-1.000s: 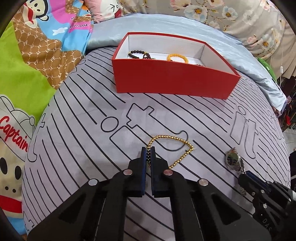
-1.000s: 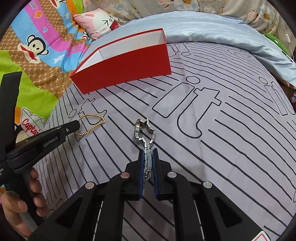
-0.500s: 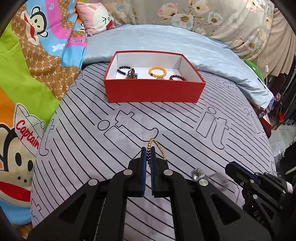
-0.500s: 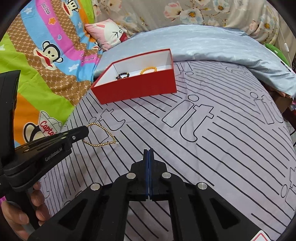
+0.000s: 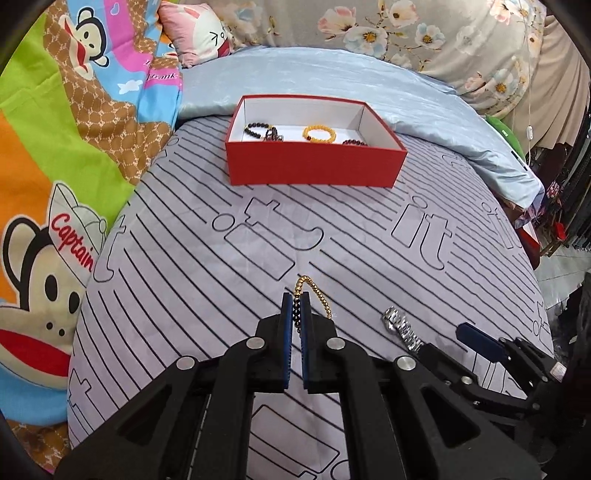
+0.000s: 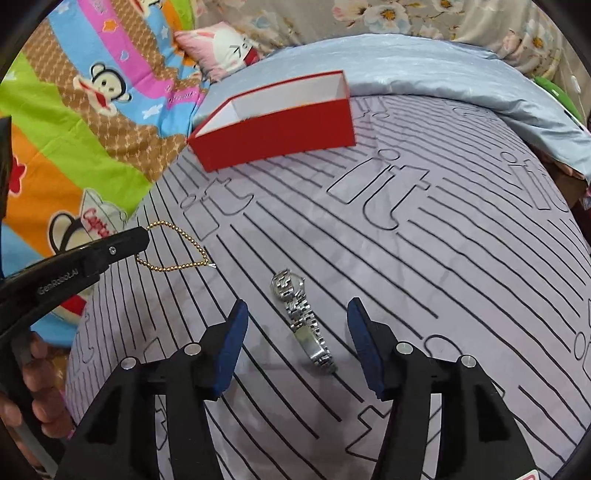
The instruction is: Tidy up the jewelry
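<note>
My left gripper (image 5: 294, 300) is shut on a gold bead bracelet (image 5: 314, 293) and holds it lifted above the striped bedsheet; the bracelet (image 6: 173, 251) hangs from the left gripper's tip (image 6: 142, 234) in the right wrist view. My right gripper (image 6: 297, 314) is open and empty, its jaws wide apart on either side of a silver watch (image 6: 301, 315) that lies flat on the sheet. The watch (image 5: 400, 326) also shows in the left wrist view. A red box (image 5: 314, 171) with a white inside stands farther back and holds several bead bracelets (image 5: 319, 133).
The bed is covered by a grey sheet with black stripes (image 5: 184, 258). A light blue quilt (image 5: 406, 99) lies behind the box. A colourful monkey-print blanket (image 5: 55, 166) is on the left. A pink pillow (image 5: 199, 33) lies at the back.
My right gripper has opened and the watch it held now lies on the sheet between its jaws. My left gripper has stayed shut on the gold bracelet and kept it lifted.
</note>
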Tool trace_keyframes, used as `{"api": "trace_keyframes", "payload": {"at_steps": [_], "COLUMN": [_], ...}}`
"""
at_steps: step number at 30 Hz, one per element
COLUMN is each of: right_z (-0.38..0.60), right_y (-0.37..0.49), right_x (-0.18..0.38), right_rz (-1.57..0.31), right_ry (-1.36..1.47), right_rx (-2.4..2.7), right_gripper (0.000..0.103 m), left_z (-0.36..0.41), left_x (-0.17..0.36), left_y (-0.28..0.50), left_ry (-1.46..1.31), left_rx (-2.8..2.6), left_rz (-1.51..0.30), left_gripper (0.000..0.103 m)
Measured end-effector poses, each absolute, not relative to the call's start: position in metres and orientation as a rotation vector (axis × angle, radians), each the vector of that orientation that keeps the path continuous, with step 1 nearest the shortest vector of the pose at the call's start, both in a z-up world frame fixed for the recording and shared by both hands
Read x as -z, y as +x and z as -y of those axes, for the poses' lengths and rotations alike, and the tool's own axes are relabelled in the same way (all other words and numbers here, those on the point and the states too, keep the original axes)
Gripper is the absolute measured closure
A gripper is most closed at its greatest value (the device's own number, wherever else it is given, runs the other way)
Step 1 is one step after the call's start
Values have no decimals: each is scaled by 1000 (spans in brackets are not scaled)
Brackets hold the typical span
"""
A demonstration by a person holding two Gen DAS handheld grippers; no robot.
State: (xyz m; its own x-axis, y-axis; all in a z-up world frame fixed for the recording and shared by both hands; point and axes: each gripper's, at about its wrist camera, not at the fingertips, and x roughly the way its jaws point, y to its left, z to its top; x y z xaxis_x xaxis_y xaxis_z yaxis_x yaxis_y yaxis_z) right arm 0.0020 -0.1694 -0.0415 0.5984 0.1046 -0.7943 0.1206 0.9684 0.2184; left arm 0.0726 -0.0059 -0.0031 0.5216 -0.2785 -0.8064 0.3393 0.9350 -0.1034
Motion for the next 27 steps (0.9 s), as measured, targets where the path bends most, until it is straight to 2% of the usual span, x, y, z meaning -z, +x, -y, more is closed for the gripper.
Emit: {"api": "trace_keyframes", "payload": {"at_steps": [5, 8, 10, 12, 13, 21, 27], "right_z": [157, 153, 148, 144, 144, 155, 160], "right_y": [22, 32, 35, 36, 35, 24, 23], "right_x": [58, 67, 68, 69, 69, 59, 18], "right_rz": [-959, -976, -964, -958, -957, -947, -864], "right_ry": [190, 158, 99, 54, 51, 149, 190], "right_rx": [21, 23, 42, 56, 51, 25, 3], "right_gripper": [48, 53, 61, 78, 80, 80, 80], "left_z": [3, 0, -1, -1, -1, 1, 6], "left_x": [10, 13, 14, 15, 15, 12, -2], "left_y": [69, 69, 69, 69, 69, 70, 78], "left_ry": [76, 74, 74, 74, 74, 66, 59], "left_rx": [366, 363, 362, 362, 362, 370, 379], "left_rz": [-968, -974, -978, -981, -981, -977, -944], "left_gripper": [99, 99, 99, 99, 99, 100, 100]}}
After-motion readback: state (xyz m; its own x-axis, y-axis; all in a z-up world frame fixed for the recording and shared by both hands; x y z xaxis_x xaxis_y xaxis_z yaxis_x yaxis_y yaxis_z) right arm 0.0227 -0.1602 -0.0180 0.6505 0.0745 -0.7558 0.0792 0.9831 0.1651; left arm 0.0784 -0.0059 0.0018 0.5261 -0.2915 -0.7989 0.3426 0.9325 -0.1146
